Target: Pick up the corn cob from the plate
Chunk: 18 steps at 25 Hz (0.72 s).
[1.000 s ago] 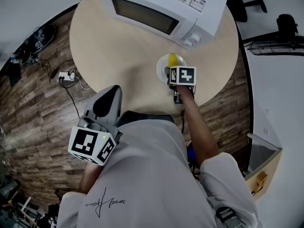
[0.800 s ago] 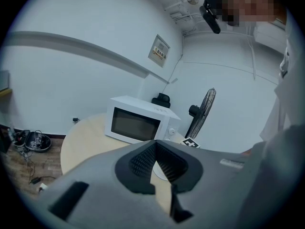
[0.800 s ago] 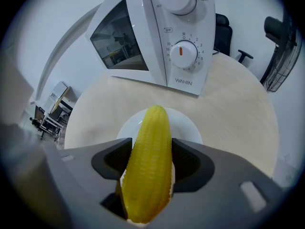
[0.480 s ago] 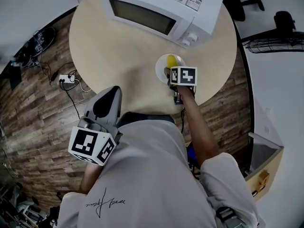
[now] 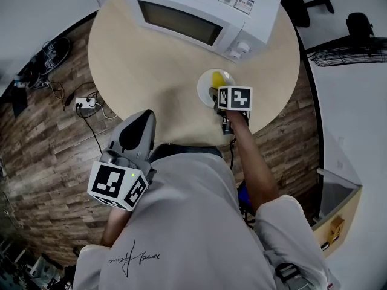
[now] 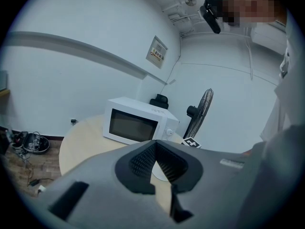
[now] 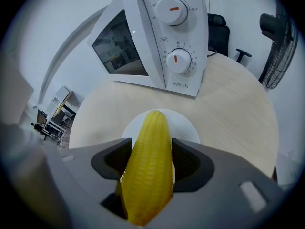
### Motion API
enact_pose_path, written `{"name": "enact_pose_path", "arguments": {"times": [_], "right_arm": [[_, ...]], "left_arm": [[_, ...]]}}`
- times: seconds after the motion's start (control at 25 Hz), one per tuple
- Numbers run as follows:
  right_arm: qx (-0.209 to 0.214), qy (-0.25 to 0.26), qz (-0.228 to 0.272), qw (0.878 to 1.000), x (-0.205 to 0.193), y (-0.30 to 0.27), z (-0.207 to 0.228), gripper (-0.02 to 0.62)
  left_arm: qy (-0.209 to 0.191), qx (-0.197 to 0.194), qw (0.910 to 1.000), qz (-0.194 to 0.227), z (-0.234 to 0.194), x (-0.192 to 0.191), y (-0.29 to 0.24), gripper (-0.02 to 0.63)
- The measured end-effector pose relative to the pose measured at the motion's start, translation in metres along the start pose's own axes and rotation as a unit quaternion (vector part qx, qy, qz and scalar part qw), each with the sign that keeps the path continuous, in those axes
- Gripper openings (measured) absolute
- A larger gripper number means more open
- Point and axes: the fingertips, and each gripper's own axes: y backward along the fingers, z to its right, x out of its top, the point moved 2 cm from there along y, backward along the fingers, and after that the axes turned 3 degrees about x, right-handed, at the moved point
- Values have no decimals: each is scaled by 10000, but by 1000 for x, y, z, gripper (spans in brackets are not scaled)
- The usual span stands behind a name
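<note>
A person in a pale grey shirt (image 5: pixel 181 222) leans over a round wooden table (image 5: pixel 139 71). The left gripper (image 5: pixel 141 118) is held back near the body at the table's near edge, its jaws closed tip to tip on nothing, taking no part in the job. Farther out, at the end of an outstretched arm, the right gripper (image 7: pixel 151 152) has its two dark pads pressed against the sides of the yellow corn cob (image 7: pixel 148 180), pinching it around its thicker half. The tapered end pokes forward past the jaws and over the small white plate (image 7: pixel 187 124). Whether the cob has left the plate or rests on it cannot be told from here, but the pickup looks all but made. What seems to remain is a clean lift, best done straight up and slowly with the squeeze held even. The cob is ridged and narrows toward its tip, so clamping harder could push it forward out of the pads, while easing off could let it roll back onto the plate. Keeping it level should also stop the light plate being nudged across the table. Just beyond the plate stands a white microwave (image 7: pixel 157 37), door shut and dials facing the gripper, so a rise before any forward move looks wise. A pedestal fan (image 7: pixel 280 42) stands off past the table's far edge.
</note>
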Motion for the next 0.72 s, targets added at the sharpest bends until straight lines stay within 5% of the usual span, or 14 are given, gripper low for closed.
{"name": "enact_pose_path", "arguments": {"times": [0.72], "right_arm": [[103, -116, 282, 9995, 9, 17, -7, 273]], "left_arm": [[-8, -118, 9999, 38, -4, 1, 1, -9]]}}
